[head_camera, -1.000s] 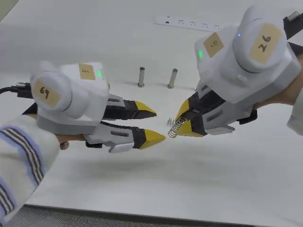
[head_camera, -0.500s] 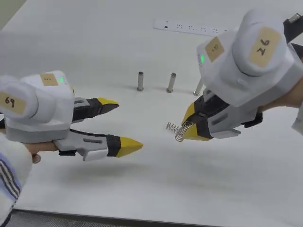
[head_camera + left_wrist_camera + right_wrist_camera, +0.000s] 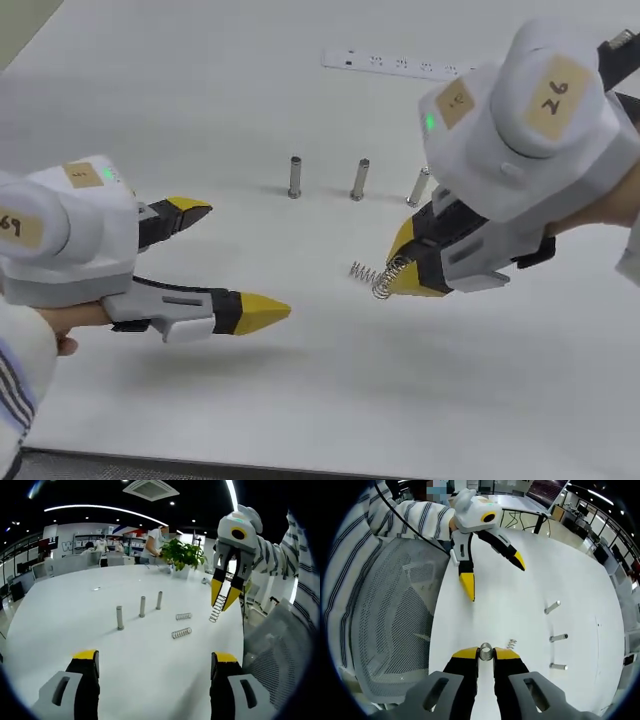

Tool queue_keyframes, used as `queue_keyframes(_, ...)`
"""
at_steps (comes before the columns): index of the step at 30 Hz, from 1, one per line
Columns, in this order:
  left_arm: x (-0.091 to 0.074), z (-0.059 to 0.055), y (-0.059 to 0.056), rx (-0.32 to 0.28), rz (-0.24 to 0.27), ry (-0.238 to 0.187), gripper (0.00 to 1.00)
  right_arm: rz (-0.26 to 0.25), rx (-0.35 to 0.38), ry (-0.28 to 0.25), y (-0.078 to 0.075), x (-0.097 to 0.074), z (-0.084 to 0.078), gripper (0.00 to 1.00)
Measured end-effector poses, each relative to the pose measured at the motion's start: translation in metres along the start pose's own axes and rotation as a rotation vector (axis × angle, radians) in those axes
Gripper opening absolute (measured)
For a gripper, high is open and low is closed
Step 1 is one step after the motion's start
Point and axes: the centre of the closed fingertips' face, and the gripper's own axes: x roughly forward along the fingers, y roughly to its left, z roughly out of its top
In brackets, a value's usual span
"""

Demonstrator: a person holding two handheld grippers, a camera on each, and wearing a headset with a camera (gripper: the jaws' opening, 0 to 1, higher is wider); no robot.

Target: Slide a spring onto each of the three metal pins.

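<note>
Nearest, the left gripper point(image 3: 245, 258) hangs with its jaws spread wide, holding nothing. The right gripper point(image 3: 399, 268) pinches a spring point(image 3: 384, 281) over the table point(image 3: 330, 390), just beside a loose spring point(image 3: 361, 270). Farther back, three pins point(image 3: 360, 179) stand upright in a row

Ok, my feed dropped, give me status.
Right gripper shut on a spring. Left gripper open, empty. Three pins bare. Loose spring on table, not blocking.

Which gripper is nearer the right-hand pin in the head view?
Right. The right gripper, shut on a spring, is just in front of that pin; the left gripper, open, is far off to its left.
</note>
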Motion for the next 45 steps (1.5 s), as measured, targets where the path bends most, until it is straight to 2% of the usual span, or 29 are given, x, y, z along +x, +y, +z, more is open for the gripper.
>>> queue_keyframes(3, -0.001, 0.002, 0.002, -0.003, 0.014, -0.011, 0.98, -0.002, 0.011, 0.004, -0.001, -0.001, -0.001, 0.08)
queue_keyframes(8, -0.001, 0.004, 0.006, -0.023, 0.036, -0.025, 0.98, -0.003, 0.015, 0.006, -0.002, -0.002, -0.002, 0.08)
queue_keyframes(11, -0.002, 0.004, 0.008, -0.014, 0.046, -0.022, 0.98, -0.006, 0.022, 0.014, -0.005, -0.003, -0.002, 0.08)
queue_keyframes(17, -0.001, 0.002, 0.005, -0.018, 0.03, -0.016, 0.98, -0.017, 0.025, 0.033, -0.016, -0.01, -0.002, 0.08)
queue_keyframes(24, 0.002, 0.006, 0.002, -0.02, 0.018, -0.026, 0.98, -0.038, 0.028, 0.039, -0.034, -0.022, 0.003, 0.08)
queue_keyframes(31, 0.004, 0.002, 0.001, -0.022, 0.017, -0.015, 0.98, -0.043, 0.013, 0.048, -0.056, -0.026, 0.015, 0.08)
queue_keyframes(40, 0.002, 0.001, 0.001, -0.039, 0.026, -0.013, 0.98, -0.072, -0.016, 0.063, -0.106, -0.028, 0.03, 0.08)
queue_keyframes(45, 0.004, 0.001, 0.0, -0.041, 0.023, -0.007, 0.98, -0.071, -0.025, 0.062, -0.122, -0.024, 0.038, 0.08)
